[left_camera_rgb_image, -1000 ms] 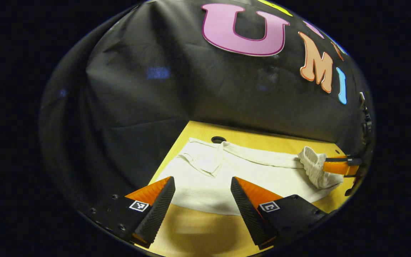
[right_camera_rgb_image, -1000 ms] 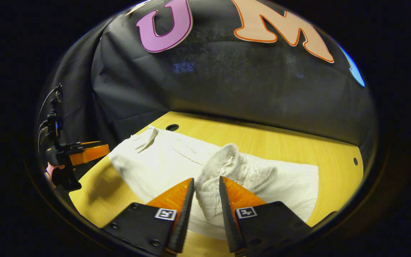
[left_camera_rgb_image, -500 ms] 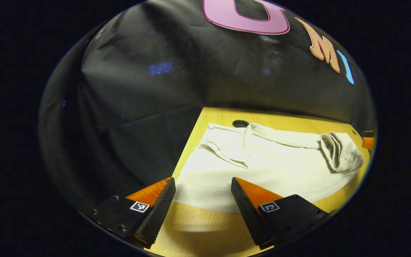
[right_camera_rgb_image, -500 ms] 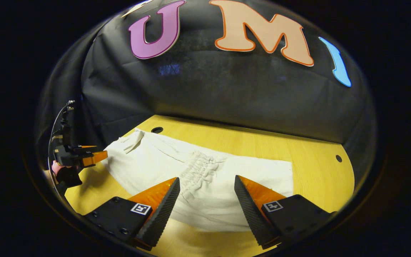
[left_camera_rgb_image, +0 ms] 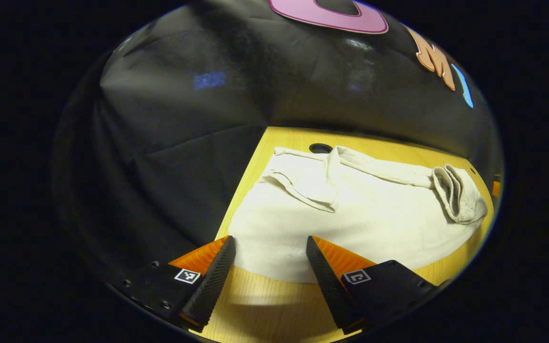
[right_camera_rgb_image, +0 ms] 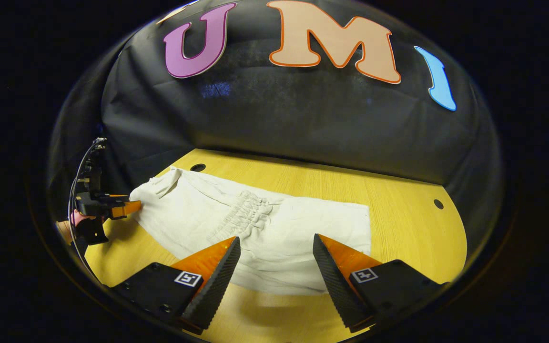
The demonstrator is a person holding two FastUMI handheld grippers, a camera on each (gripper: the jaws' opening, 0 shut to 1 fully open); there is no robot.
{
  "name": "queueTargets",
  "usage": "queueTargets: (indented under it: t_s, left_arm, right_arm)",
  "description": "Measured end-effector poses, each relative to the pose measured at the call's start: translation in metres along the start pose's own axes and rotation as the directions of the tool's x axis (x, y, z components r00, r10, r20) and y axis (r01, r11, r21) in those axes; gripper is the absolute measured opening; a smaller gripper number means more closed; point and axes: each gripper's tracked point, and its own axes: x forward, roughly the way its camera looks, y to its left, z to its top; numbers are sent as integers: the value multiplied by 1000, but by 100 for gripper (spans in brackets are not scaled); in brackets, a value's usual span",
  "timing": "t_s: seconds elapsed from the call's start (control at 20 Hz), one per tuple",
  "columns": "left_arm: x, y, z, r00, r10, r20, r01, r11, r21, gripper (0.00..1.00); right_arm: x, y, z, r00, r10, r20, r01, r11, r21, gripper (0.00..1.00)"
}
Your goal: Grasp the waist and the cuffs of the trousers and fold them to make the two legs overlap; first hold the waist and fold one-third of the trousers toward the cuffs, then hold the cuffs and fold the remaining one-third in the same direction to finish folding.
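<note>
The white trousers [right_camera_rgb_image: 255, 228] lie flat on the wooden table [right_camera_rgb_image: 398, 214], stretched out in front of the black cloth wall [right_camera_rgb_image: 303, 124]. The gathered waist [right_camera_rgb_image: 241, 212] is turned over onto the fabric, near the middle of the trousers. The cuffs [left_camera_rgb_image: 298, 176] lie rumpled at the end beside the round hole [left_camera_rgb_image: 320, 148] in the table. The left gripper [left_camera_rgb_image: 269, 264] hangs over the near edge of the trousers by the cuffs, its fingers spread wide and empty. The right gripper [right_camera_rgb_image: 274, 267] hangs over the near edge by the waist, also spread wide, gripping nothing.
</note>
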Motion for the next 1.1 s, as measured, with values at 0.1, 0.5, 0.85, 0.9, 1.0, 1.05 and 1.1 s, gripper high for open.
queueTargets:
  t_s: [0.1,0.5,0.85,0.9,1.0,1.05,1.1]
  left_arm:
    - [-1,-4,2,1000,-24,-14,24,1000,12,75]
    - [4,-31,5,997,-82,8,83,996,-36,1]
    - [-4,-52,26,990,-126,64,133,984,-119,0]
    - [-7,-58,34,986,-141,85,151,980,-128,0]
    - [-16,-76,55,973,-188,136,209,965,-158,0]
    - [-22,-87,64,965,-212,156,238,956,-173,0]
    - [-25,-96,74,957,-231,176,263,947,-184,0]
  right_arm:
    - [0,6,4,1000,18,7,-18,999,26,98]
    - [-18,1,6,1000,-12,11,12,1000,6,98]
    - [-37,-10,13,997,-64,39,63,998,18,95]
    - [-39,-11,14,996,-73,43,72,997,22,95]
    - [-45,-14,14,995,-86,48,84,996,34,95]
    - [-50,-15,14,994,-93,52,91,995,38,95]
    - [-54,-19,14,993,-100,55,98,994,40,95]
